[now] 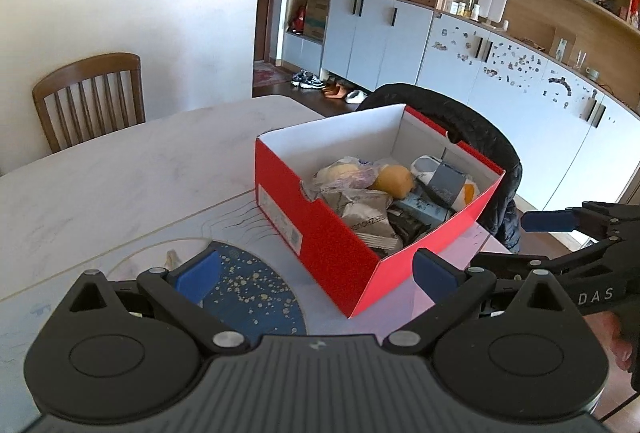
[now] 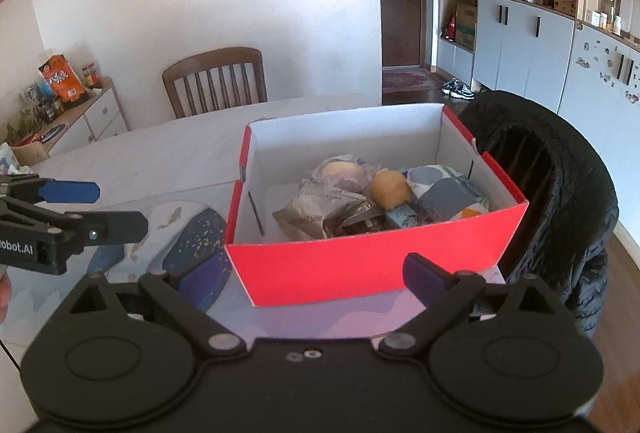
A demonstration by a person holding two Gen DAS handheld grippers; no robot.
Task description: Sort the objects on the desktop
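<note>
Red cardboard, the box (image 2: 376,261) sits on the counter (image 1: 120,169) straight ahead of and below both my claws, its long near wall lying crosswise to my right claw (image 2: 316,273), which is nearer. Snack packets (image 2: 316,213) and a small bun (image 2: 390,189) already lie inside. Both right and left claw (image 1: 316,269) gape fully wide, holding nothing.

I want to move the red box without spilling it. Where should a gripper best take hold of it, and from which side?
Probably the near wall of the red box, from above. The box is open-topped and upright, so its thin rim is free for one finger inside and one outside. The right gripper is open just in front of that wall. The snack bags lie back from it, leaving room.
</note>
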